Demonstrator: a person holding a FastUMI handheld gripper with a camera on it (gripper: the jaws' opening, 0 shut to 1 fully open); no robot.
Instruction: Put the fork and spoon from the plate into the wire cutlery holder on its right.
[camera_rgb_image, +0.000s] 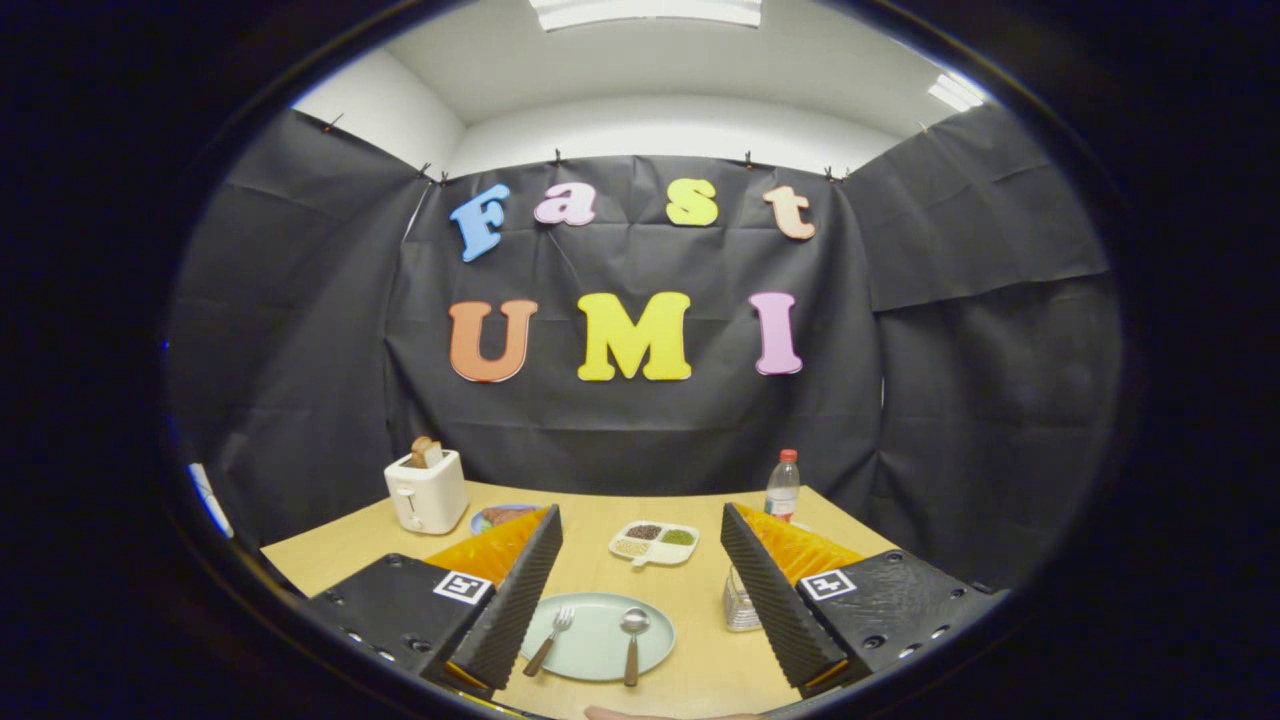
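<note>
Flanking plate (598, 640), spread claw (640, 600), toaster (427, 491) beyond

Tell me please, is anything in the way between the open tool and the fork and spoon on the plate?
Nothing visible. The tool is open, and the fork and spoon lie side by side on the pale green plate between its fingers. The wire cutlery holder stands right of the plate, partly behind the right finger.

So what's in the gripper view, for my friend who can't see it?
The open gripper hovers over a pale green plate holding a fork and spoon. The wire cutlery holder stands beside the plate, on a wooden table.
</note>
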